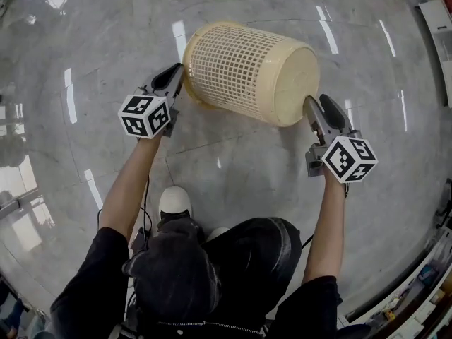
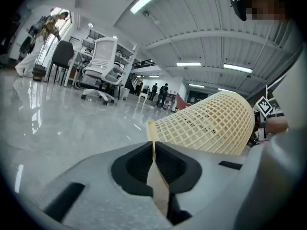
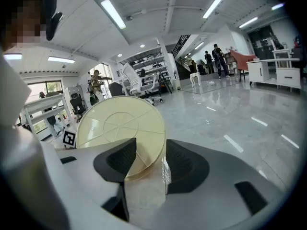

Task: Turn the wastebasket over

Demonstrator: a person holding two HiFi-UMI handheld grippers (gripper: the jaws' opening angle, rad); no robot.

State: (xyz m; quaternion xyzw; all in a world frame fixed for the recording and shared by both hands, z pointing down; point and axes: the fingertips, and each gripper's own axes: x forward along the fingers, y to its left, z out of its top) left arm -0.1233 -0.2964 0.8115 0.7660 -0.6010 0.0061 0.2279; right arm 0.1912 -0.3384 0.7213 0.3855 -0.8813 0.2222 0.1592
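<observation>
The cream lattice wastebasket (image 1: pixel 247 69) is off the floor, lying on its side between my two grippers, mouth to the left and solid round base to the right. My left gripper (image 1: pixel 178 73) is shut on its rim; in the left gripper view the thin rim edge runs between the closed pads of the left gripper (image 2: pixel 153 147), with the wastebasket (image 2: pixel 216 123) stretching away to the right. My right gripper (image 1: pixel 319 104) holds the base edge. In the right gripper view the wastebasket (image 3: pixel 120 123) shows its base disc, whose edge fills the gap of the right gripper (image 3: pixel 151 152).
Glossy grey marble floor (image 1: pixel 233 168) lies all around. The person's white shoe (image 1: pixel 174 202) is below the basket. Office chairs (image 2: pixel 100 71) and desks stand far off, and a white cabinet (image 3: pixel 273 68) is at the far right. Furniture edges line the right side (image 1: pixel 434 20).
</observation>
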